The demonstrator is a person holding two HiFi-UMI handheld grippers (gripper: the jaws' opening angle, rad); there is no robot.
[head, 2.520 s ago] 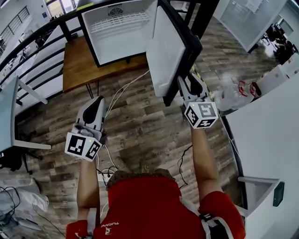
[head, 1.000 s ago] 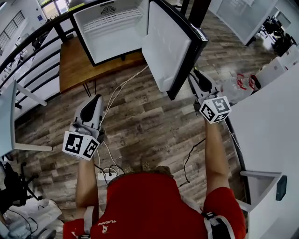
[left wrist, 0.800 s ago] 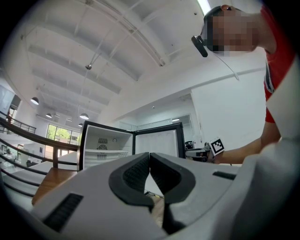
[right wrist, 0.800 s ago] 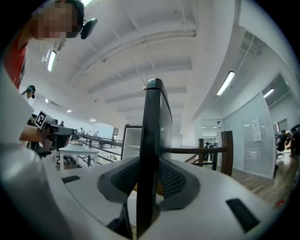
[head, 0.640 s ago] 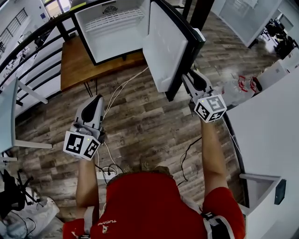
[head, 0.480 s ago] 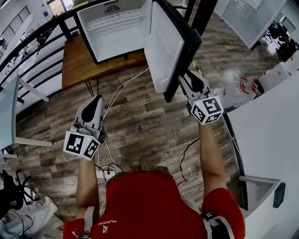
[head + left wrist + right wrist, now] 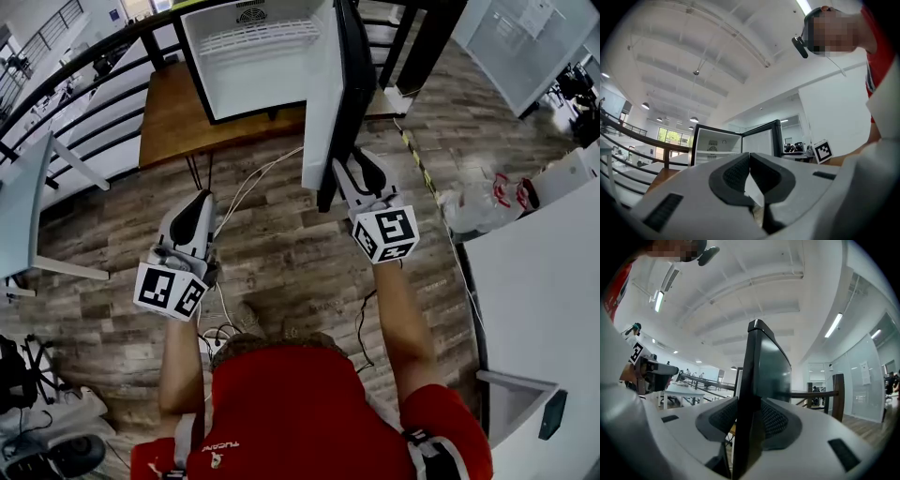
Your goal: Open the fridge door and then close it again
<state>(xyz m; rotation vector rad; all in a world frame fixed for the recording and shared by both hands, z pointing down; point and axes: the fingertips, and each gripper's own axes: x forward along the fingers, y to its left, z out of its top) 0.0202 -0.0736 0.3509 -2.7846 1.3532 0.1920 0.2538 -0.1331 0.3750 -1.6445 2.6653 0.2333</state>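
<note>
Mini fridge [image 7: 248, 70], black-cased with a white interior, stood on wooden table [image 7: 173, 122] beside dark railing [image 7: 89, 61]; cabinet was open, with a wire shelf showing near its top.
Item: fridge door [image 7: 322, 103], hinged at the cabinet's right side in the head view; it stood well open, nearly edge-on to that camera, white liner facing left, free edge toward the person.
Item: right gripper [image 7: 358, 169], at the door's free edge, pointing about level; one jaw sat on each side of the edge; pads [image 7: 723, 417] lay against the door's two faces; jaws had just been opening, with the door edge between them.
Item: left gripper [image 7: 195, 202], held to the left, well apart from fridge and door; jaws were closed tip to tip, with nothing between them.
Item: wood-plank floor [image 7: 281, 258]; white cables [image 7: 246, 185] trailed down from the table across it.
Item: person in red shirt [image 7: 300, 412], one gripper in each hand.
</note>
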